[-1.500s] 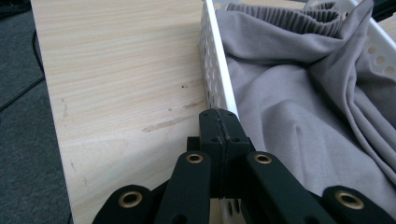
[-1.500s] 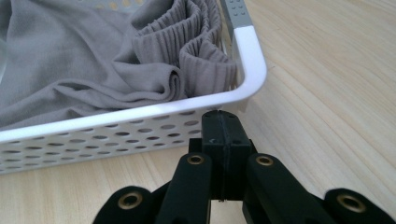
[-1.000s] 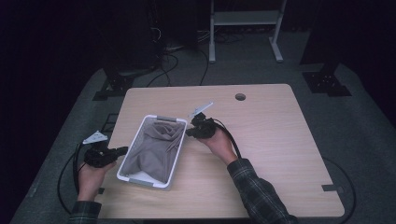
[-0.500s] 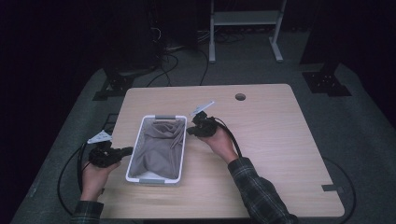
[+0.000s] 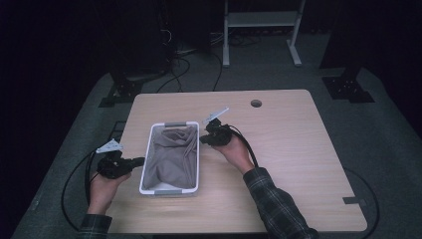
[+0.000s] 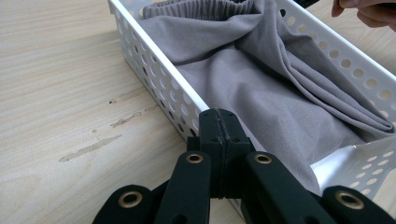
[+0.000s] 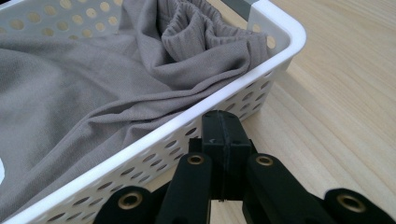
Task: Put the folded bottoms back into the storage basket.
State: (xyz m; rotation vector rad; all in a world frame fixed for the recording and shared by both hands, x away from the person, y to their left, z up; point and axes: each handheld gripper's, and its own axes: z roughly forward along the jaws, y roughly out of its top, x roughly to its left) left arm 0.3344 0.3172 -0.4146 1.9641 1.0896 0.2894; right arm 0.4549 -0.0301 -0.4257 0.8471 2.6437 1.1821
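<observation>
High view: against the frames a second and half a second earlier, the white basket [image 5: 170,158] has swung from a slanted lie to stand nearly square with the table [image 5: 298,164] edges, its long sides running away from the person. The left gripper [image 5: 133,162] has shifted a little with it and now sits at the basket's left wall near the front corner. The right gripper [image 5: 205,139] is where it was, at the right wall near the far end. A round hole [image 5: 256,103] in the tabletop lies well apart, toward the far edge. Cables and a metal stand are on the dark floor beyond. Nothing lies between either gripper and the basket.

Left gripper view: the jaws are pressed together with nothing between them, tips at the outer face of the perforated wall [image 6: 154,77], touching or just short of it; which, I cannot tell. The grey garment [image 6: 261,79] fills the basket from wall to wall, its gathered elastic band at the far end. Fingers of the other hand [image 6: 369,11] show at the upper right corner.

Right gripper view: the jaws are likewise closed on nothing, their tips just beside the basket's rim [image 7: 196,116], below its top edge. Inside, the garment's ribbed band is bunched in the corner nearest the rounded end.
</observation>
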